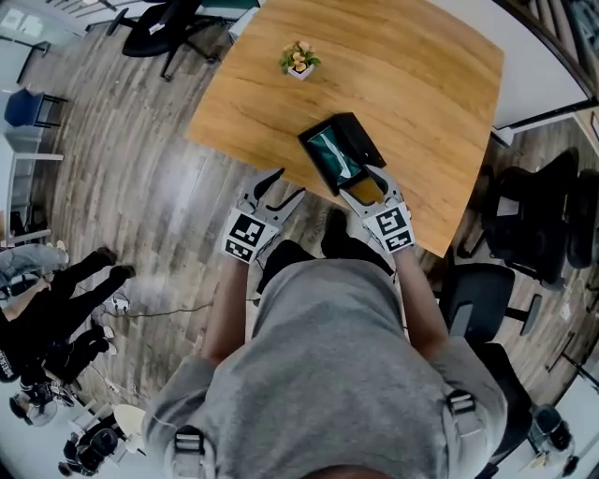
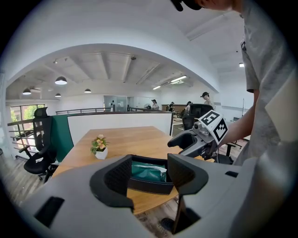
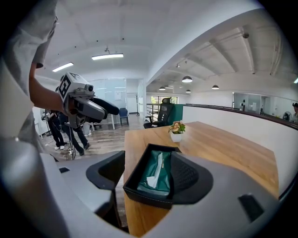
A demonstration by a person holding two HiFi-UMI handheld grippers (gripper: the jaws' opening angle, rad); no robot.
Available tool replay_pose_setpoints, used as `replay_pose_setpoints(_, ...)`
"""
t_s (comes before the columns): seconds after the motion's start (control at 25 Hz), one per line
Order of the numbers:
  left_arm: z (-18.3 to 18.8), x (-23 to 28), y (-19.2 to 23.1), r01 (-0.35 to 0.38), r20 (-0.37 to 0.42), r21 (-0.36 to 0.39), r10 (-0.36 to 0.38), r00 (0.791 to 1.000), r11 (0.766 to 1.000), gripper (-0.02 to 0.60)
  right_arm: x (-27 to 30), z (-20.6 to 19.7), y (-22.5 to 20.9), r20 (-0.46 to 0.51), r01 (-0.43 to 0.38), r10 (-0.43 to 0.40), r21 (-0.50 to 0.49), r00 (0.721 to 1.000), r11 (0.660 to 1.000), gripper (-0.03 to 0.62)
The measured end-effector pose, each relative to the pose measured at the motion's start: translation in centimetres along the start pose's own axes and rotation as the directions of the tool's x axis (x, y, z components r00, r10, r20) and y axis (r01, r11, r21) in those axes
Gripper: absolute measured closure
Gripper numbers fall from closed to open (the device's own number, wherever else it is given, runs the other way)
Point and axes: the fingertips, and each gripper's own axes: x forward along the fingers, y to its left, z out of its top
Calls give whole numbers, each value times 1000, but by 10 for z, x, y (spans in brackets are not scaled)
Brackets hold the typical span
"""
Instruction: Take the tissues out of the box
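A black tissue box (image 1: pixel 354 138) lies open on the wooden table (image 1: pixel 421 84) near its front edge. Inside it is a green tissue pack (image 1: pixel 334 155) with a white tissue (image 3: pixel 159 168) sticking up from its slot. My right gripper (image 1: pixel 367 181) hovers at the box's near end, open, its jaws (image 3: pixel 149 169) standing wide over that end without pressing on it. My left gripper (image 1: pixel 284 185) hangs off the table's front edge, left of the box, open and holding nothing. Between its jaws (image 2: pixel 149 169) the box (image 2: pixel 148 187) shows further off.
A small potted flower (image 1: pixel 299 60) stands further back on the table. Black office chairs (image 1: pixel 529 220) are to the right, another chair (image 1: pixel 168 28) at the far left. People (image 1: pixel 65 309) stand on the wooden floor at the left.
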Motion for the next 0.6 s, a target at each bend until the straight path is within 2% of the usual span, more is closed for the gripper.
replay_pose_setpoints(0.28, -2, 9, 0, -34, -1, -4, 34, 999, 999, 326, 5, 2, -5, -4, -47, 47, -1, 999, 999, 281)
replay_pose_setpoints(0.6, 13, 20, 8, -57, 11, 8, 57, 998, 998, 327, 10, -6, -23, -17, -51, 51, 10, 999, 999, 283)
